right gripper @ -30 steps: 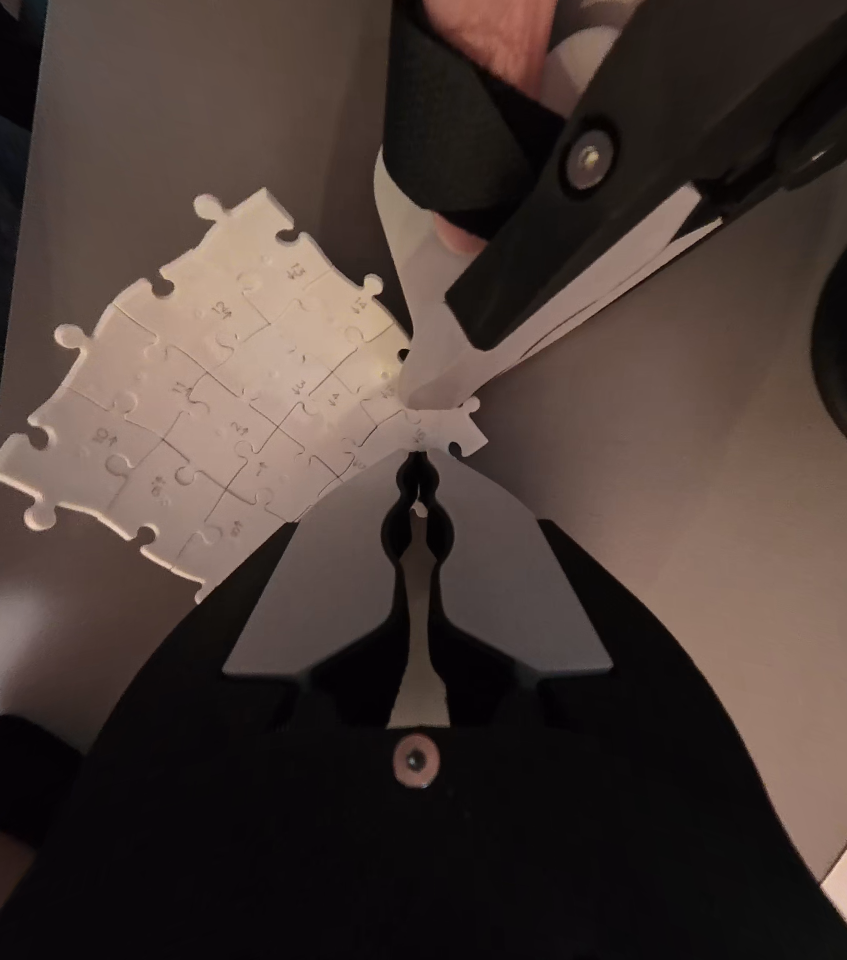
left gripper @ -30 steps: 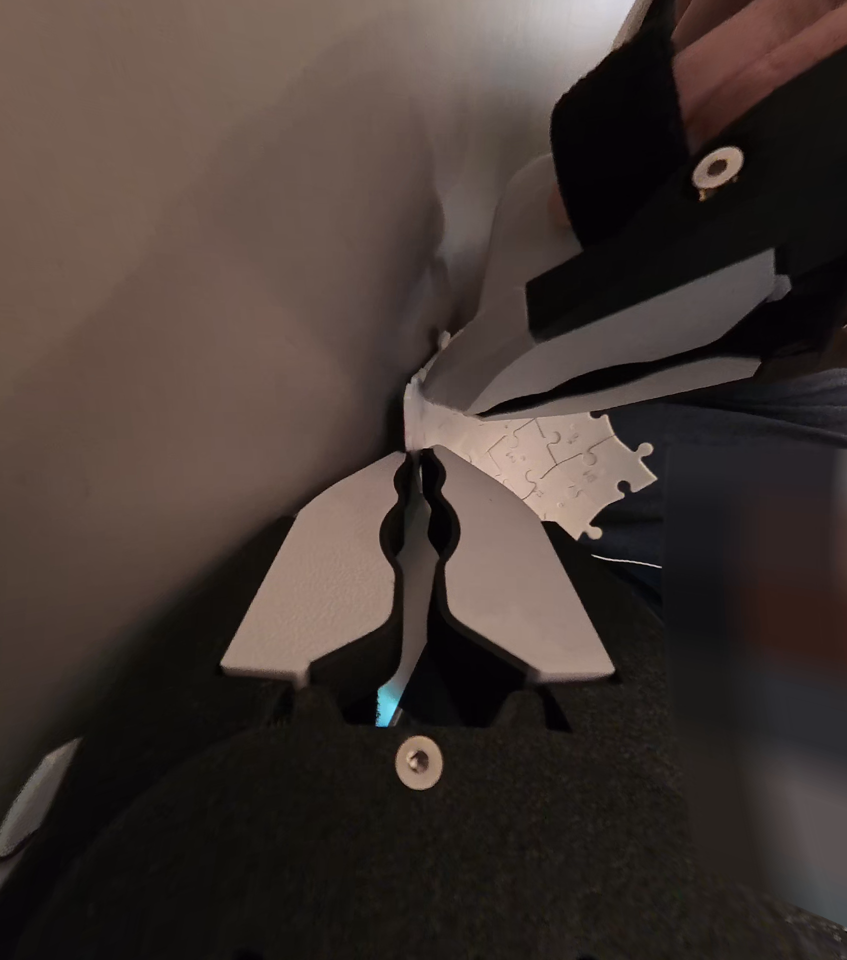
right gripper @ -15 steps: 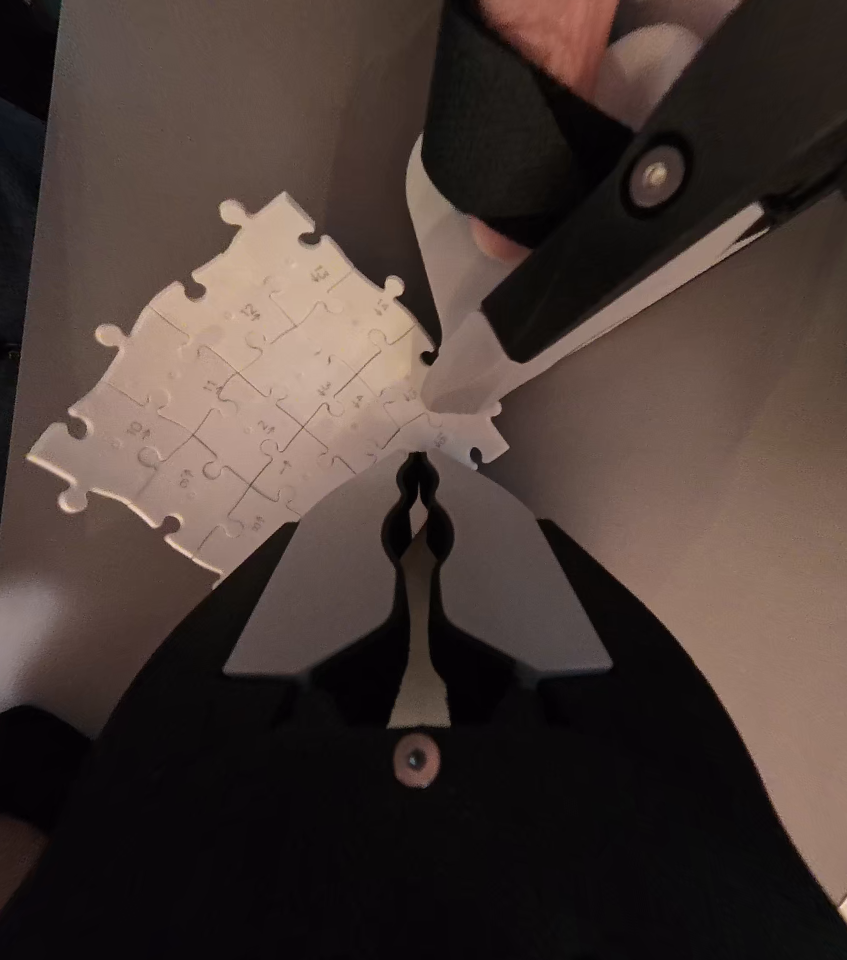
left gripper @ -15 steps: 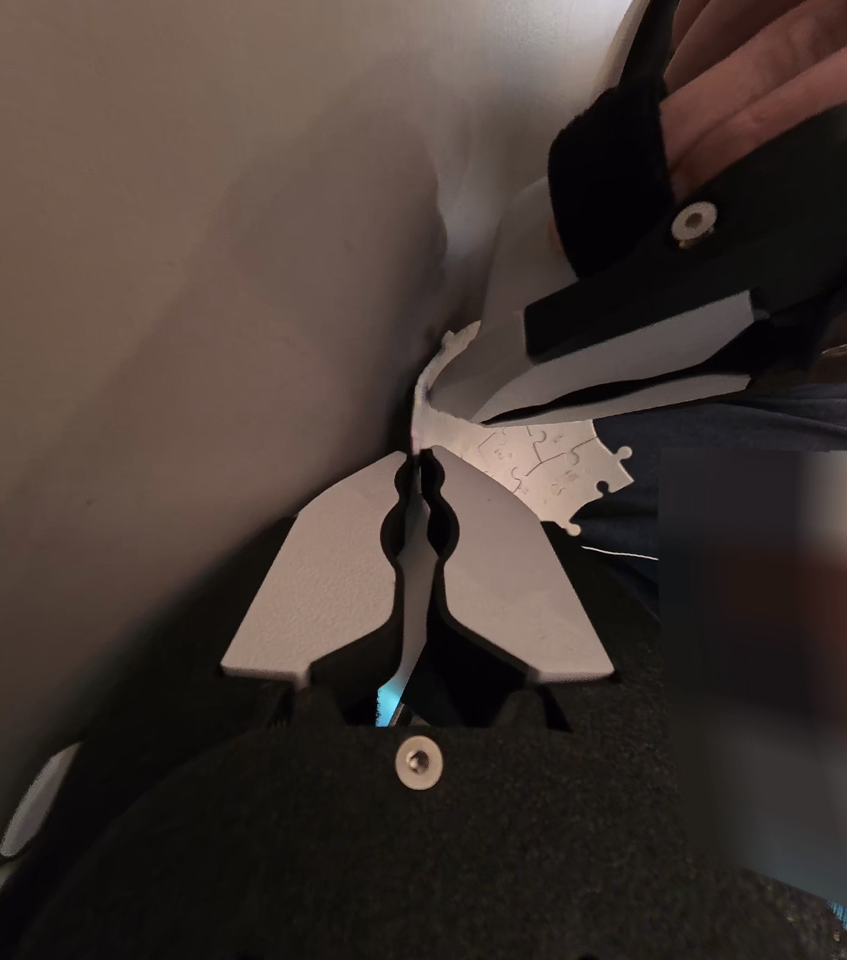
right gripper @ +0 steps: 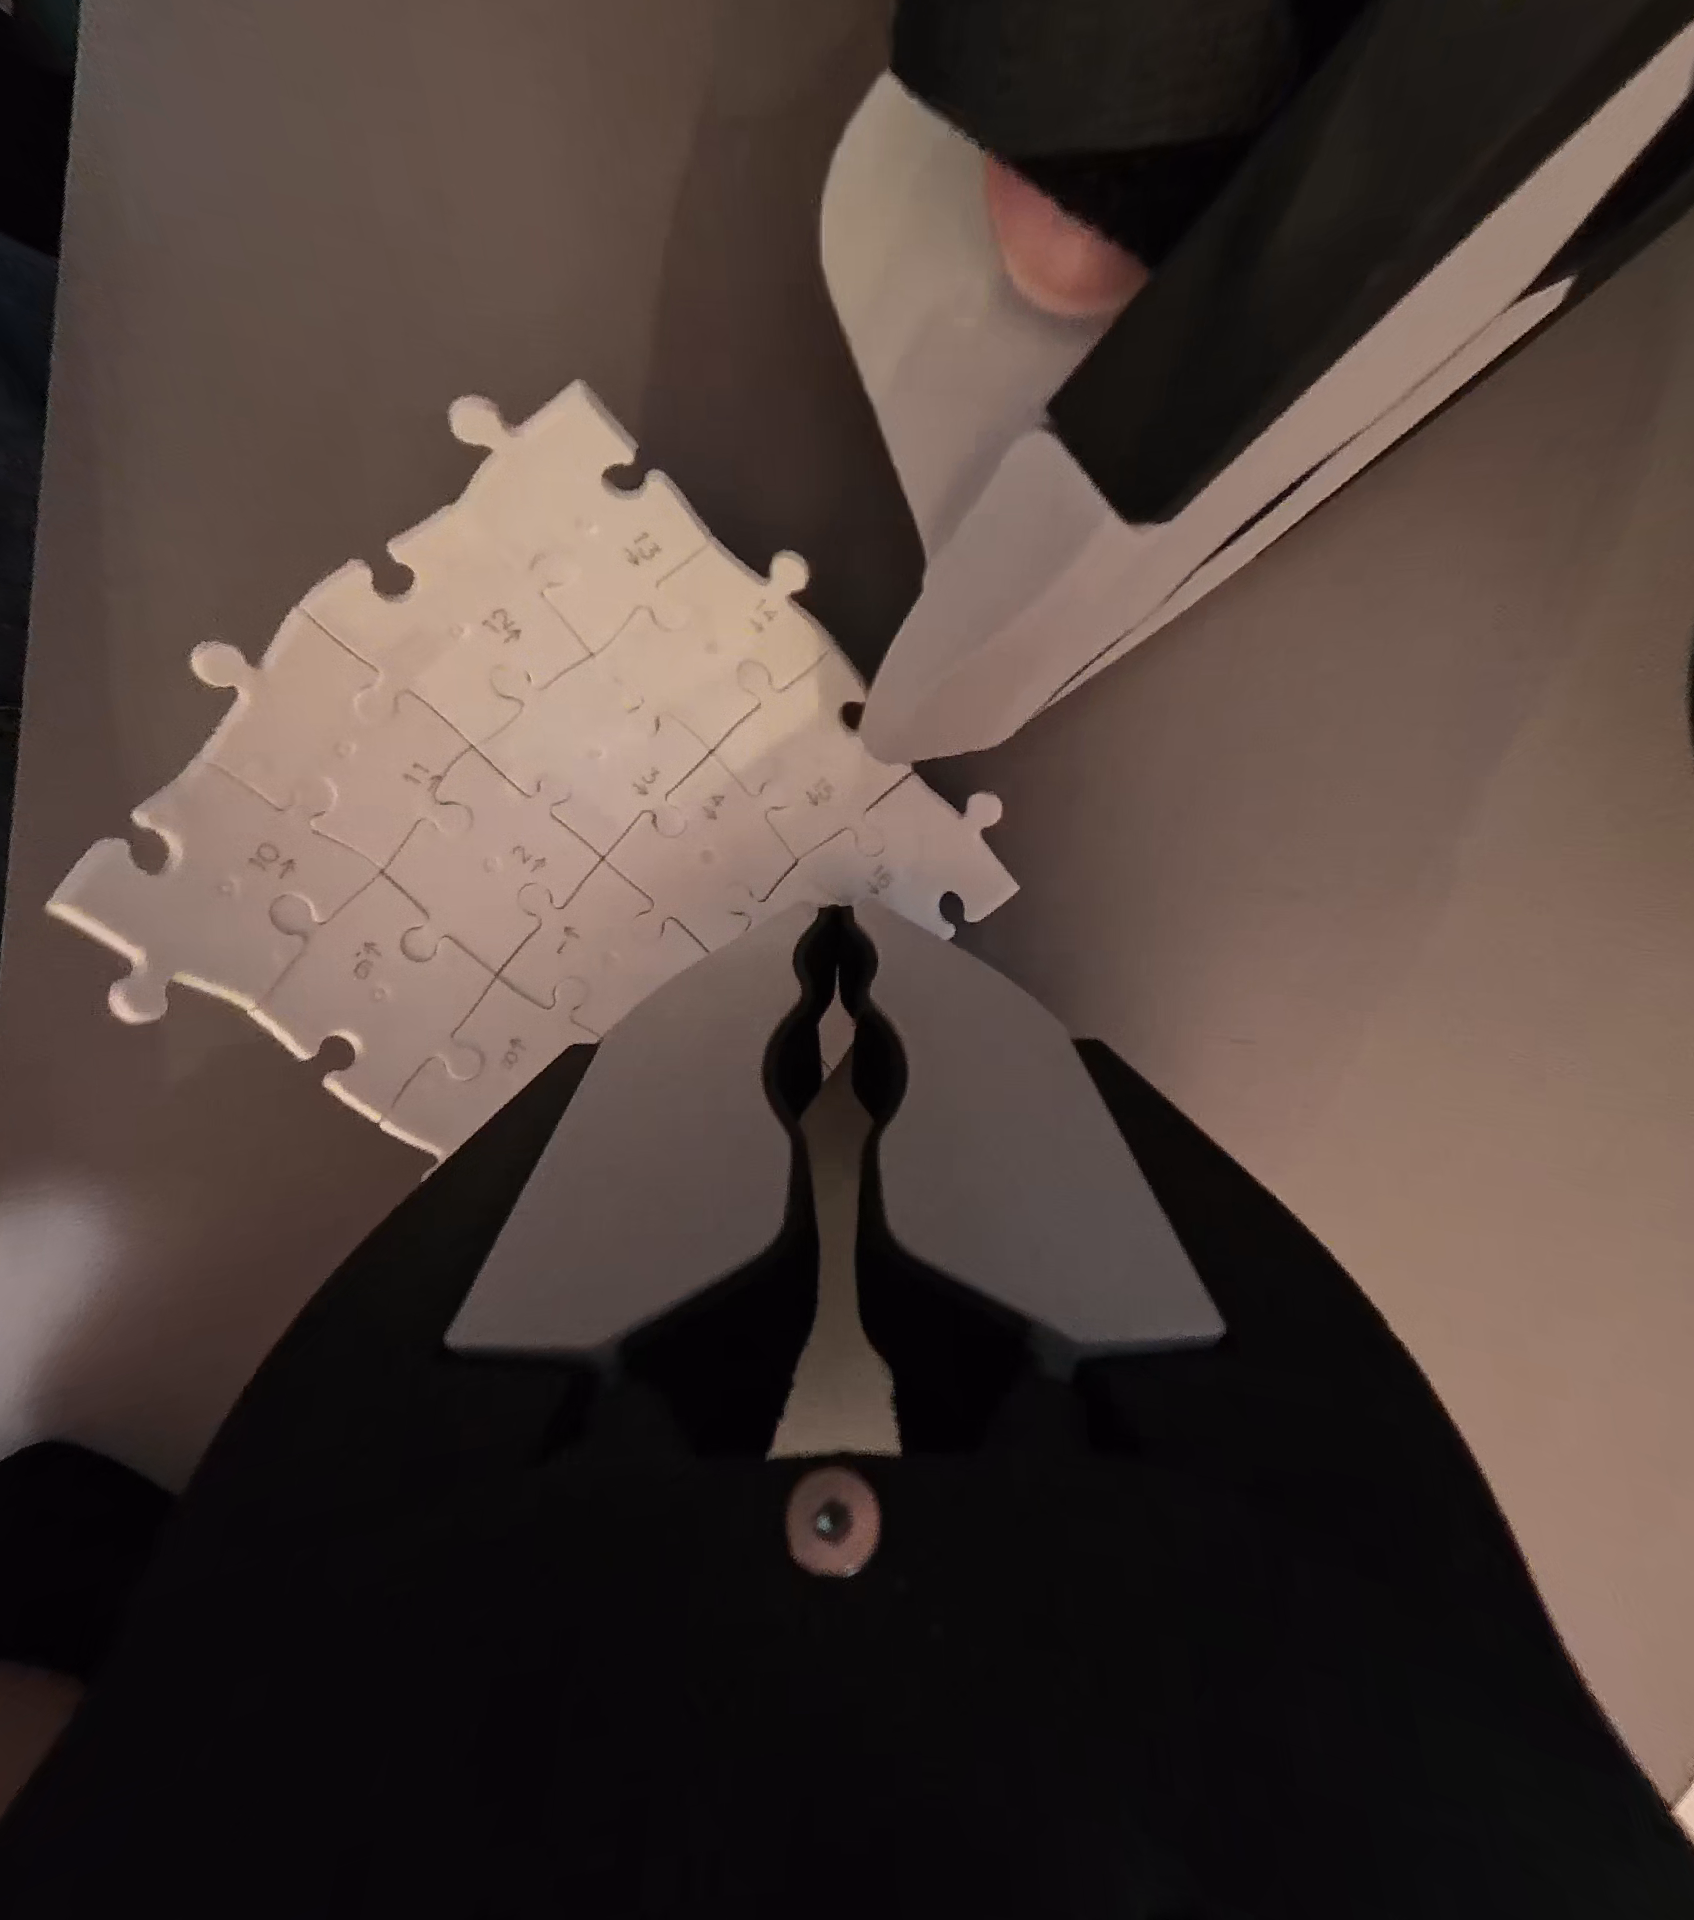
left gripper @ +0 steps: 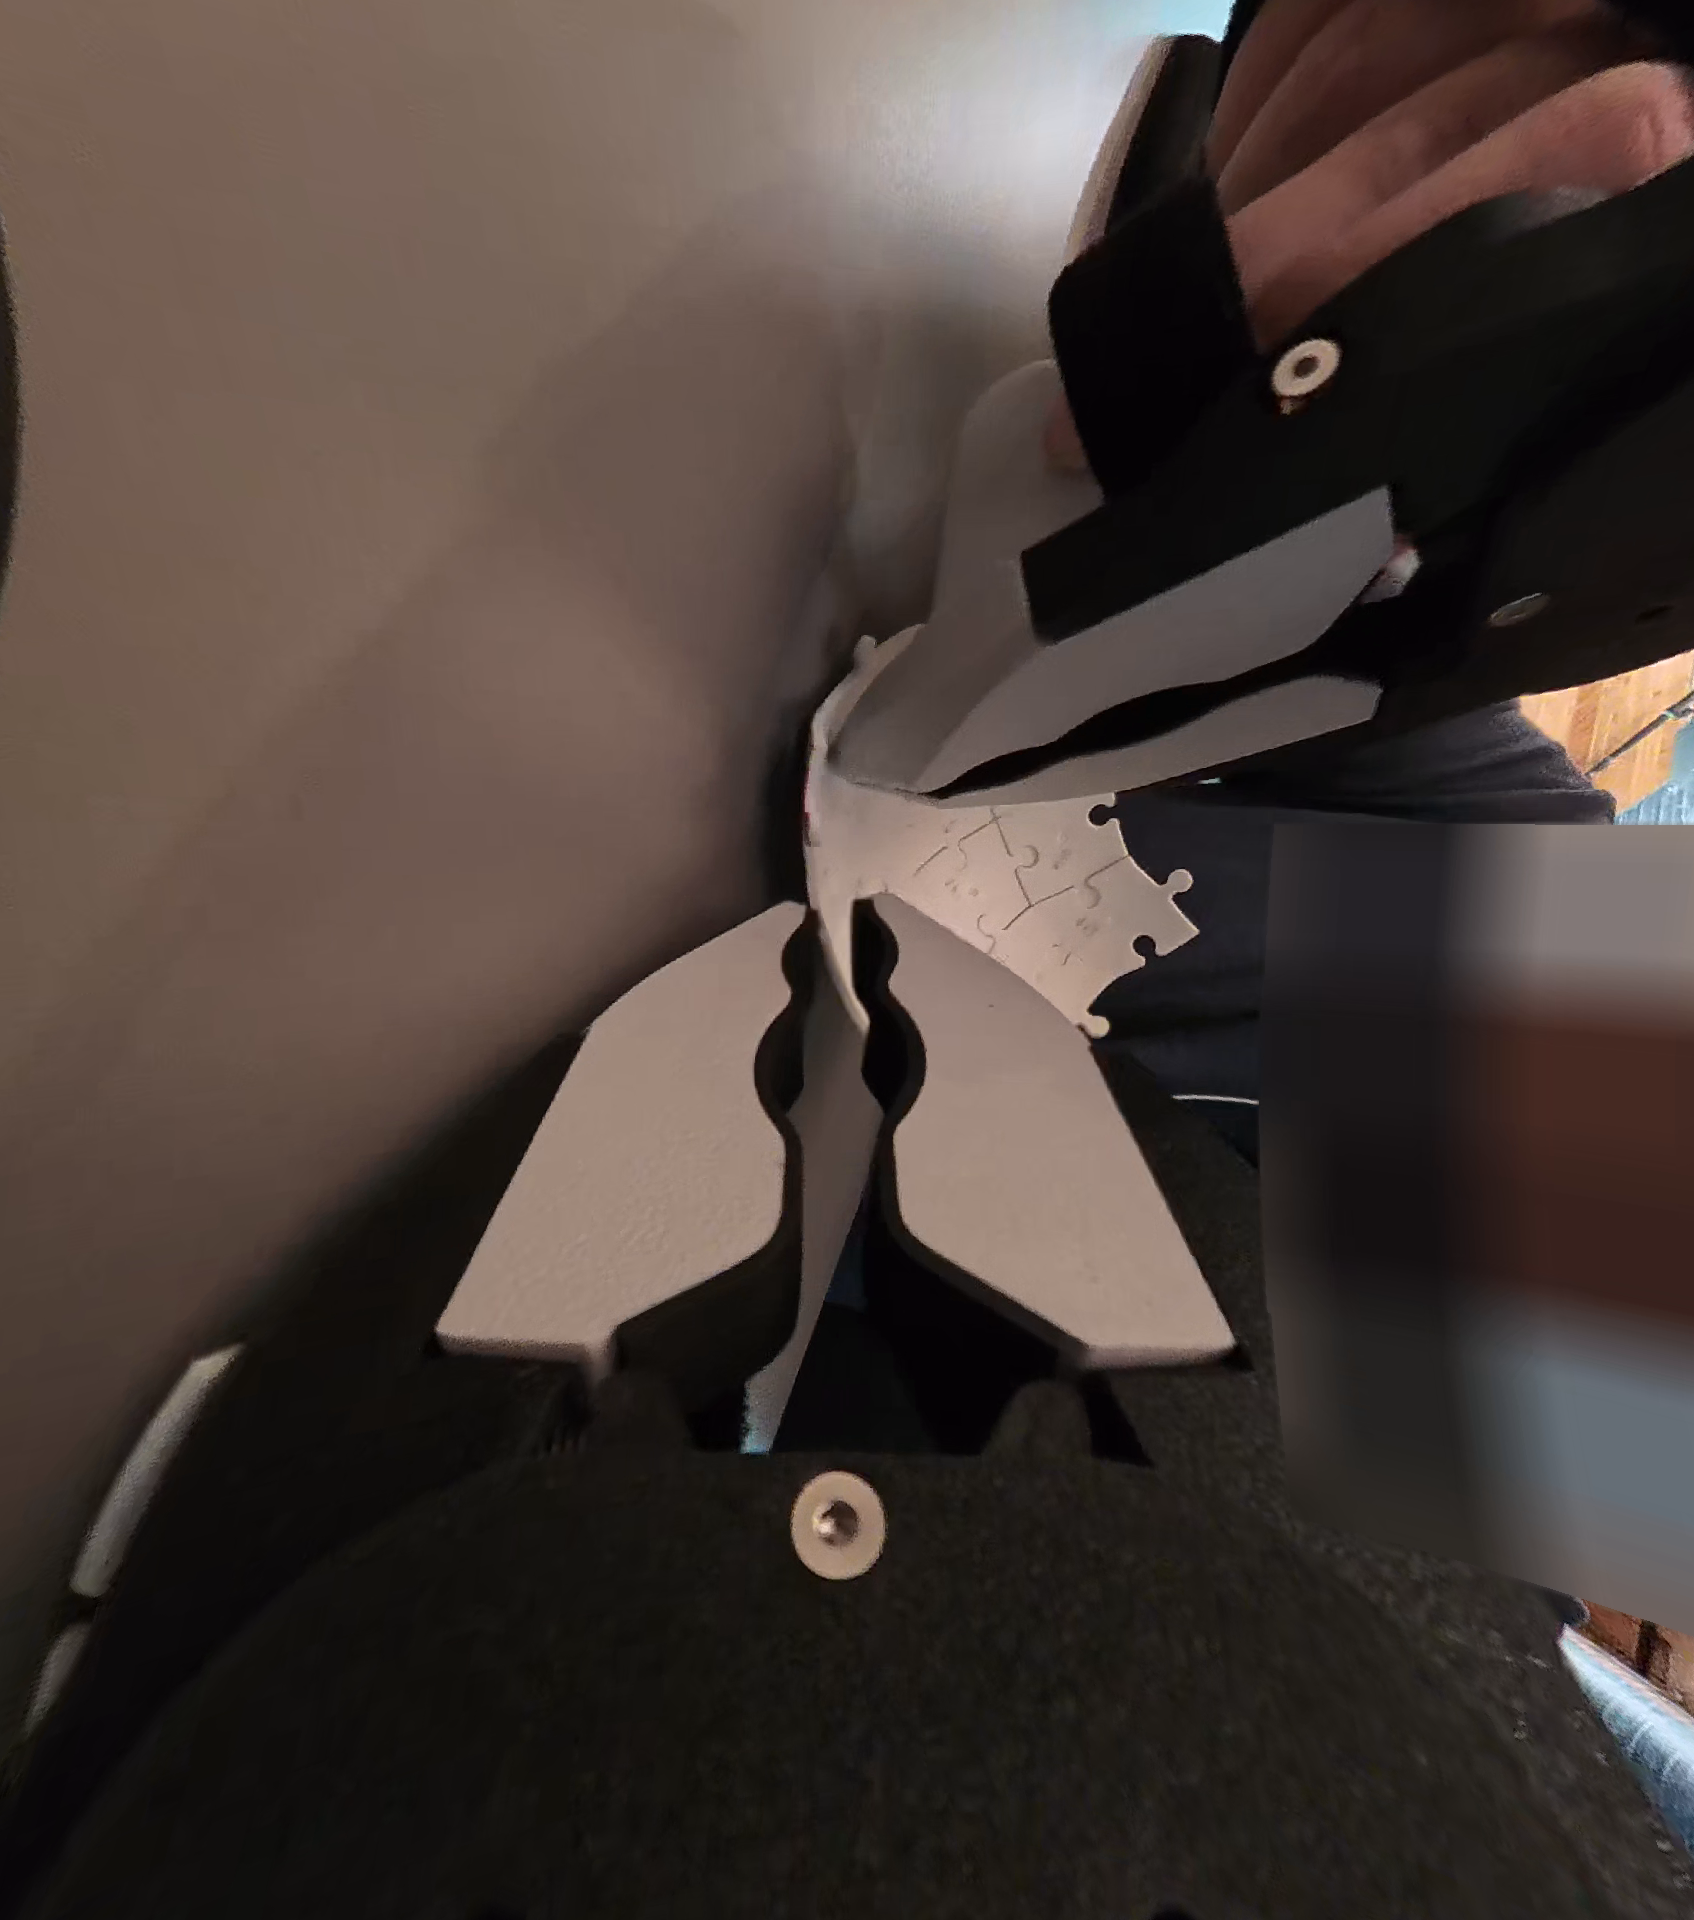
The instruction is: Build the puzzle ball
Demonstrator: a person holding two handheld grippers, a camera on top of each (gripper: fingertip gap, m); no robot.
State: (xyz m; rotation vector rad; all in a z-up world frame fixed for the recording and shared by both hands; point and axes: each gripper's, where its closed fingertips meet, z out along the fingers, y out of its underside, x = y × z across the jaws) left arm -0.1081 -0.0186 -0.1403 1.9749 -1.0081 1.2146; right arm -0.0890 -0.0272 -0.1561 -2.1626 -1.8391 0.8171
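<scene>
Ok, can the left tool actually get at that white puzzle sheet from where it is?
Probably yes. The left tool looks shut on the edge of the puzzle sheet, close beside the right tool, which pinches the same end. Nothing sits between them.

The joined puzzle sheet (right gripper: pixel 552 790) now sits farther right and lower in the right wrist view, and the left claw (right gripper: pixel 900 727) sits higher against its top edge.
</scene>
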